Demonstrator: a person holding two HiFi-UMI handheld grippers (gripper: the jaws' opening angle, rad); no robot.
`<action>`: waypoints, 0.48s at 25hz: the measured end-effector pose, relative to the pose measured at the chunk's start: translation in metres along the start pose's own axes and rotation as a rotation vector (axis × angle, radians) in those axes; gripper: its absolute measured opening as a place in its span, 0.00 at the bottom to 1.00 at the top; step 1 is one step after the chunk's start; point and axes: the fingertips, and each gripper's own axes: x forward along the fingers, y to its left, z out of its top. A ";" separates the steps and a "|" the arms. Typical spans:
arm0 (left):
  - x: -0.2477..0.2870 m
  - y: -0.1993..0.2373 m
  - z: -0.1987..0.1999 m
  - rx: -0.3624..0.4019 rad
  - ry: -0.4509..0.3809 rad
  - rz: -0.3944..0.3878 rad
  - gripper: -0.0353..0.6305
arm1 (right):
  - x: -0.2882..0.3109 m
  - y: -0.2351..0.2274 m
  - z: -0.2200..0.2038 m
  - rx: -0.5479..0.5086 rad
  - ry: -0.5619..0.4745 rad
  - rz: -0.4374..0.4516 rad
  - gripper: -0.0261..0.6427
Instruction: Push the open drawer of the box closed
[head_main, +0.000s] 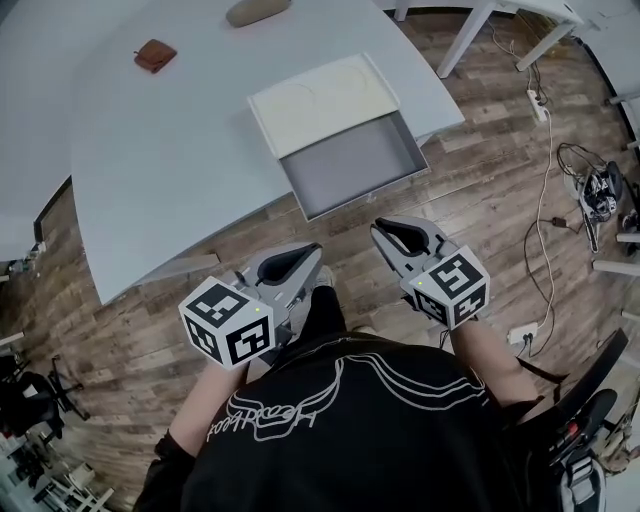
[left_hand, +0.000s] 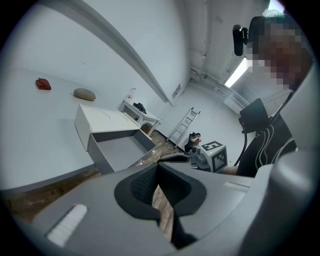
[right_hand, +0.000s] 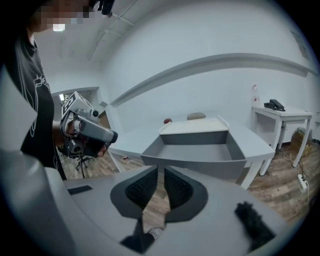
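A flat box with a cream lid (head_main: 325, 92) lies on the white table (head_main: 150, 160). Its grey drawer (head_main: 355, 165) is pulled out toward me over the table's edge, and nothing lies in it. Both grippers hover over the wood floor short of the drawer front, touching nothing. The left gripper (head_main: 314, 250) is shut and holds nothing. The right gripper (head_main: 380, 230), closer to the drawer, is also shut and holds nothing. The left gripper view has the drawer (left_hand: 120, 152) up and to the left of the left gripper (left_hand: 159, 167). The drawer front (right_hand: 197, 161) stands straight ahead of the right gripper (right_hand: 160, 170).
A brown pouch (head_main: 154, 55) and a tan oval object (head_main: 257, 10) lie far back on the table. Cables and a power strip (head_main: 540, 105) lie on the floor at right. A black chair (head_main: 585, 400) is by my right side. A small side table (right_hand: 277, 112) stands right.
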 end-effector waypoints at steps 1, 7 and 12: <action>0.001 0.002 0.001 -0.001 0.001 0.001 0.06 | 0.003 -0.004 -0.001 -0.002 0.008 -0.004 0.09; -0.001 0.015 -0.001 -0.023 0.005 0.012 0.06 | 0.022 -0.033 -0.014 -0.026 0.058 -0.106 0.18; -0.007 0.029 0.000 -0.029 0.017 0.030 0.06 | 0.040 -0.044 -0.024 -0.044 0.092 -0.164 0.18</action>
